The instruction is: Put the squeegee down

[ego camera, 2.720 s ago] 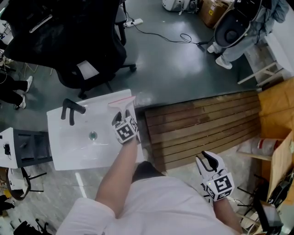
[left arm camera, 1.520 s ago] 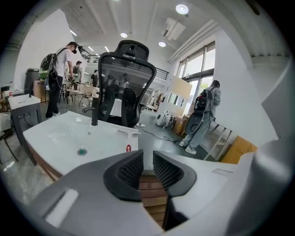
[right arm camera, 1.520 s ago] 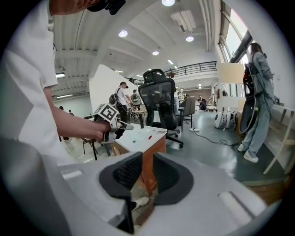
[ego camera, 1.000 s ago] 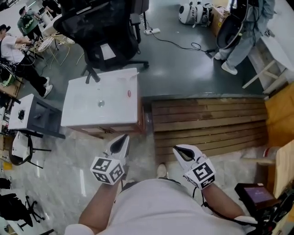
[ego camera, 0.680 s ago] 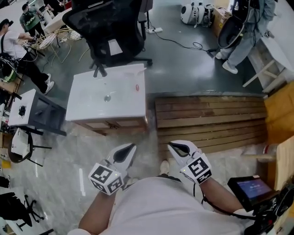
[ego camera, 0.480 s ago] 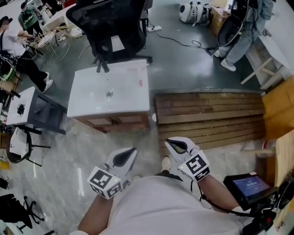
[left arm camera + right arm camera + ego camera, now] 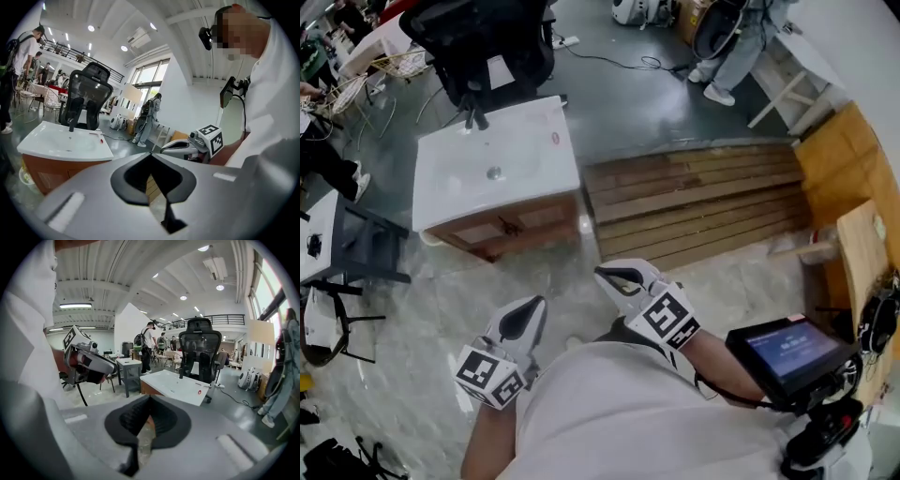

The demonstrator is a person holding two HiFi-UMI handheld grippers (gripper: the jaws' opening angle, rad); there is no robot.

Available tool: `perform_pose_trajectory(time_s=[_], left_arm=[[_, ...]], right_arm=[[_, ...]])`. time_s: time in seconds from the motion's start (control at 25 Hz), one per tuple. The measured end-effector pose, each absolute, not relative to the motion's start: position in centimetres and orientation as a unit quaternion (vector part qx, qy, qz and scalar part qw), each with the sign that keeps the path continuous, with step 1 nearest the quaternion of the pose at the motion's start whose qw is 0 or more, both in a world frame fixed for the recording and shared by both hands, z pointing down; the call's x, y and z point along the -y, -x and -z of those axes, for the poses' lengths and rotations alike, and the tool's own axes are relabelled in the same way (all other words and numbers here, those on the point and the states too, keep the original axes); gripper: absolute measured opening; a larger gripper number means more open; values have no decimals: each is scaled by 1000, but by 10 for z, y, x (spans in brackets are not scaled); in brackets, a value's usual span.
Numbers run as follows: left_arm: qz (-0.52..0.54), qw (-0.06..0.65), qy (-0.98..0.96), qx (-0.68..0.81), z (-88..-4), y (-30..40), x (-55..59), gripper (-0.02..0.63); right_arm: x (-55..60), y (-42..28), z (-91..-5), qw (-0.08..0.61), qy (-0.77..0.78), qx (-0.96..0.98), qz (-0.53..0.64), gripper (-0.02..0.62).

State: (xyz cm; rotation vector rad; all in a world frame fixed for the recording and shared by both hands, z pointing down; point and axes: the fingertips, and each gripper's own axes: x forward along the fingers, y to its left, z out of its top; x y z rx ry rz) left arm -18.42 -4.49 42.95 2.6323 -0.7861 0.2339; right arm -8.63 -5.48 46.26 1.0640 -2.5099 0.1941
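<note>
The squeegee (image 7: 554, 139), clear with a red spot, lies on the right side of the white sink top (image 7: 459, 173), far from both grippers. It also shows as a small red-marked piece in the left gripper view (image 7: 100, 139) and the right gripper view (image 7: 198, 392). My left gripper (image 7: 529, 313) is held close to my body, shut and empty. My right gripper (image 7: 611, 277) hangs beside it, also shut with nothing in it. Both point towards the sink across a stretch of floor.
A black office chair (image 7: 478, 37) stands behind the sink. A slatted wooden platform (image 7: 694, 202) lies on the floor to the sink's right. A grey side table (image 7: 347, 253) stands left of it. A small screen (image 7: 783, 345) is at my right side. A person (image 7: 736, 37) stands at the back.
The left gripper let go of the squeegee on the sink top. Both grippers, shut, have drawn back with me, and the sink now lies farther off at the upper left.
</note>
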Motion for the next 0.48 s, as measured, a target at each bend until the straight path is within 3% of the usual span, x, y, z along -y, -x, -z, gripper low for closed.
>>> perform_pose_trajectory(time_s=[0.24, 0.48], left_arm=[[-86, 183, -944, 261, -445, 236, -1, 8], [-96, 189, -945, 249, -445, 229, -5, 8]], right_arm=[[11, 147, -468, 214, -386, 896, -46, 3], [8, 148, -464, 217, -383, 897, -45, 3]])
